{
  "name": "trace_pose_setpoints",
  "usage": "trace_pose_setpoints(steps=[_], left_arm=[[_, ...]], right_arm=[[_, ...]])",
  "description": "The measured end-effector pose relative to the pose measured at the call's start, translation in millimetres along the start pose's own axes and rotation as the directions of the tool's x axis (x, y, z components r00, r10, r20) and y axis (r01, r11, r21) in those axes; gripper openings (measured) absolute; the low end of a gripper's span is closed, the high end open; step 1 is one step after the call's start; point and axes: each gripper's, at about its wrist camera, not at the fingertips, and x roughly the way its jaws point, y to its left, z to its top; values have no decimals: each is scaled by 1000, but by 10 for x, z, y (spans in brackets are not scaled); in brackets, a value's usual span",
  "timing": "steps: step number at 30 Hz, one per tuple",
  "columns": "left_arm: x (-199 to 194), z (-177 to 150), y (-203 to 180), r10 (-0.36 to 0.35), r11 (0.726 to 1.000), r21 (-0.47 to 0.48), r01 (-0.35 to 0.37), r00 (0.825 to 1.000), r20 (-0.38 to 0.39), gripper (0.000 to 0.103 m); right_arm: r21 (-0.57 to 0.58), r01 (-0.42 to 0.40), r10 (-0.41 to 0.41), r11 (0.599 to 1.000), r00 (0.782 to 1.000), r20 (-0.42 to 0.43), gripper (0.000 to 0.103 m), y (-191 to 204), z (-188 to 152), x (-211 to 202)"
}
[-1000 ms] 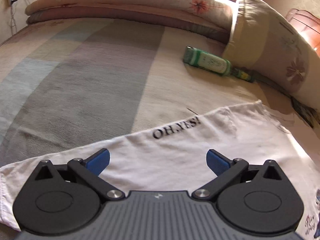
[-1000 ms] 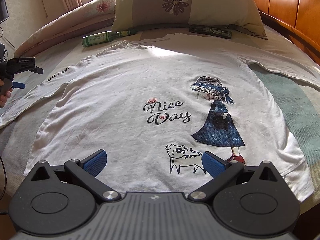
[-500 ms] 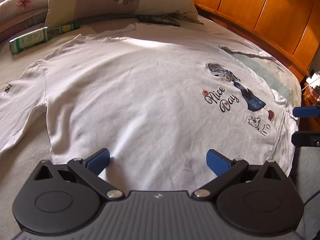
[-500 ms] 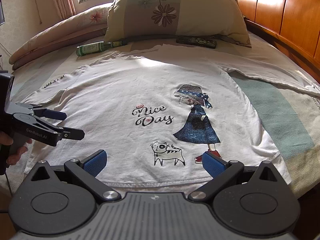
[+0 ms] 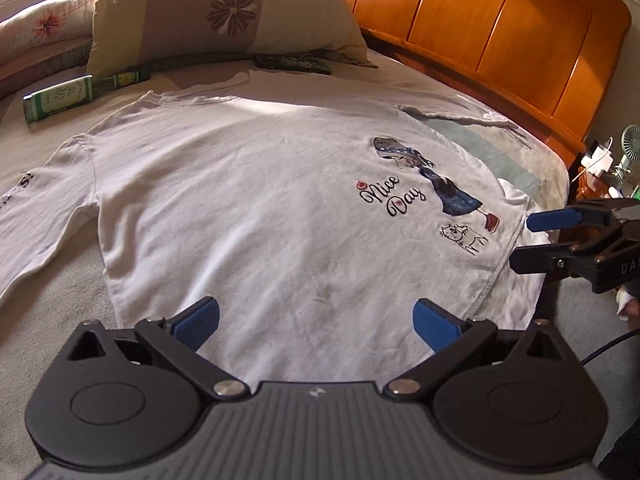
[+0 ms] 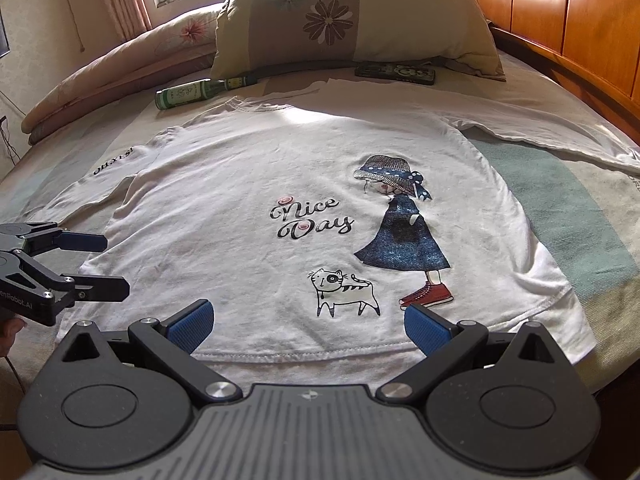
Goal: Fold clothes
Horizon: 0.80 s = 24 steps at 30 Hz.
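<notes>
Left wrist view: white shirt (image 5: 248, 208) lay flat, print side up, on the bed (image 5: 44, 280), hem twd the camera. Left gripper (image 5: 316, 318) was spread wide over the hem, holding nothing. Right gripper (image 5: 524, 240) showed at the shirt's far corner, also spread.

Right wrist view: right gripper (image 6: 306, 322) hung apart above the hem; left gripper (image 6: 110, 260) sat by the shirt's left edge. Pillow (image 6: 352, 20) and green bottle (image 6: 188, 94) lay beyond the collar.

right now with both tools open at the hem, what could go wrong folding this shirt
The white long-sleeved printed shirt lies flat; both tools are open and hold nothing. The green glass bottle lies beside the collar, so a fold carried that way might nudge it. The sleeve near the wooden headboard is spread far out and may drag crooked.
</notes>
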Motion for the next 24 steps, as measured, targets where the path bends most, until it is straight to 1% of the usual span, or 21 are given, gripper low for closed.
trace_pose_setpoints(steps=[1, 4, 6, 8, 10, 12, 15, 18, 20, 22, 23, 24], left_arm=[[86, -16, -33, -3, 1000, 6, 3, 1000, -19, 102], [154, -181, -52, 45, 999, -19, -46, 999, -24, 102], [46, -310, -53, 56, 997, -50, -57, 998, -18, 102], [-113, -470, -24, 54, 993, -109, -54, 999, -4, 102], [-260, -592, -34, 51, 990, -130, -50, 999, 6, 102], [-358, -630, -62, 62, 988, -144, -62, 998, -7, 102], [-453, -576, -63, 102, 977, -191, -100, 995, 5, 102], [-454, -439, -64, 177, 958, -240, -155, 982, 72, 102], [-404, -343, -94, 183, 953, -264, -151, 978, 100, 102], [-333, -240, -189, 173, 961, -239, -142, 978, 114, 102], [-303, -211, -238, 168, 966, -218, -140, 979, 118, 102], [-268, -198, -275, 168, 969, -204, -143, 980, 111, 102]], right_arm=[[0, 1, -1, 1000, 1000, 3, 103, 2, 0, -17], [-6, 2, -2, 1000, 1000, 7, 103, 2, -9, -42], [-14, 0, 0, 1000, 1000, 5, 103, 1, -21, -35], [-11, -5, 4, 1000, 1000, -7, 103, 1, -35, 21], [-10, -13, 13, 1000, 1000, -22, 103, 7, -54, 80], [-8, -26, 25, 1000, 999, -40, 103, 21, -77, 143], [-48, -16, 13, 999, 998, -57, 103, 39, -59, 271], [-88, -7, 0, 996, 997, -74, 103, 57, -41, 399], [-114, -1, -8, 993, 996, -85, 103, 69, -29, 484], [-125, 5, -17, 992, 995, -97, 103, 56, -55, 556], [-145, 11, -21, 989, 997, -69, 103, 56, -102, 531], [-154, 18, -29, 988, 997, -65, 103, 57, -138, 519]])
